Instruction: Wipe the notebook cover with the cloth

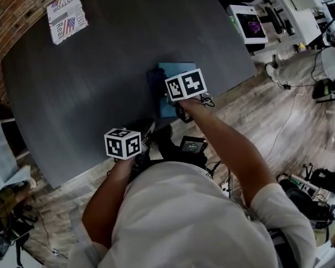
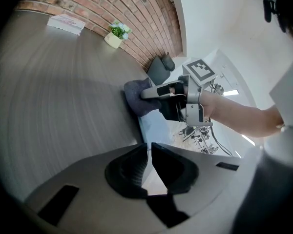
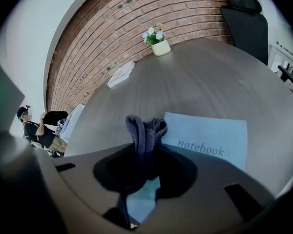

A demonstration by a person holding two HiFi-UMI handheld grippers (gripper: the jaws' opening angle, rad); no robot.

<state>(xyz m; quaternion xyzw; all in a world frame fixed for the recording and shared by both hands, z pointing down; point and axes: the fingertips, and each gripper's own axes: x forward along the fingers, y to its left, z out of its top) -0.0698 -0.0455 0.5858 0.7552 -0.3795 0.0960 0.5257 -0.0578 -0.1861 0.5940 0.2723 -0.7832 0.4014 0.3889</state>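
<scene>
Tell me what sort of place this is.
Likely an office or lab workroom: a large dark meeting table beside a brick wall, a black office chair, and white desks crowded with equipment.

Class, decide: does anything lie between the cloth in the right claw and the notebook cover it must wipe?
Nothing visible does. The right claw grips the cloth at the edge of the notebook, whose cover lies bare.
</scene>
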